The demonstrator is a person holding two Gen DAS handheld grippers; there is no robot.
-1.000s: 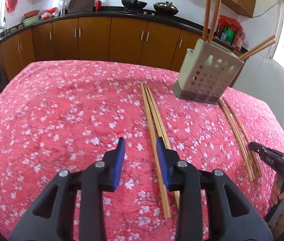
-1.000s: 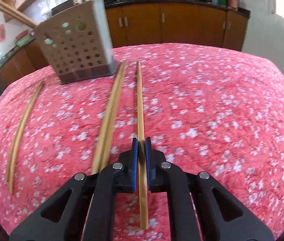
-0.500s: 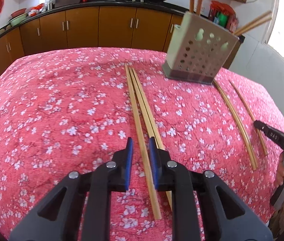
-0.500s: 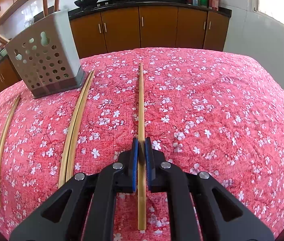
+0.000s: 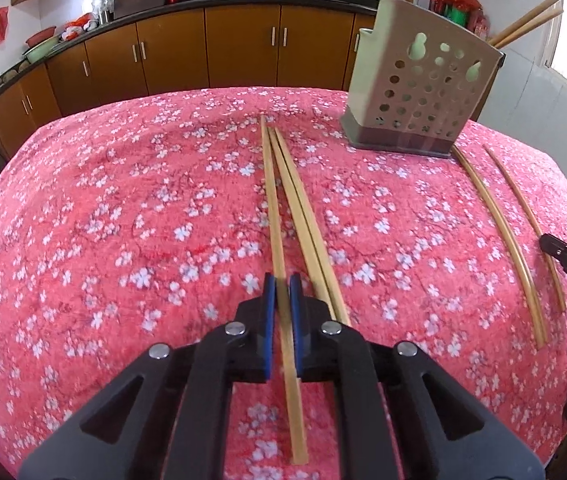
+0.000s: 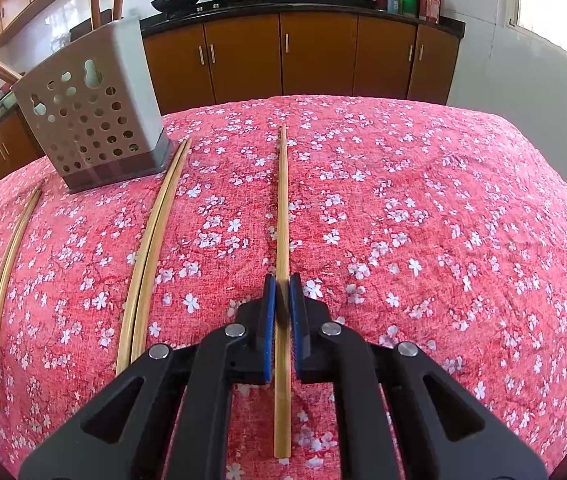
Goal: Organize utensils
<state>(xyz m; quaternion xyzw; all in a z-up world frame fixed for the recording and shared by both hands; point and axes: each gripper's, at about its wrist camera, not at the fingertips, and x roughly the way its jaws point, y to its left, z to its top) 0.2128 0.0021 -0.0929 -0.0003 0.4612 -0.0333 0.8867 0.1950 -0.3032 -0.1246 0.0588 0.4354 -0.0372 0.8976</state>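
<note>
We see a table under a pink flowered cloth (image 5: 123, 208), brown kitchen cabinets (image 5: 239, 52) behind it, and a perforated utensil holder (image 5: 419, 92) near the far edge. A second ago our left gripper (image 5: 277, 288) stood spread; now it pinches the leftmost chopstick (image 5: 273, 208) mid-table. Our right gripper (image 6: 277, 288) stays level, clamped on a lone chopstick (image 6: 282, 208).

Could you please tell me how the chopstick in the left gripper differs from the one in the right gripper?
The left chopstick lies against a pair of chopsticks; the right chopstick lies alone, apart from its neighbours. The left chopstick's far tip ends left of the holder, while the right chopstick's tip ends to the holder's right. Both are plain bamboo, lie flat on the tablecloth, and sit between closed fingers of the left gripper and right gripper.
</note>
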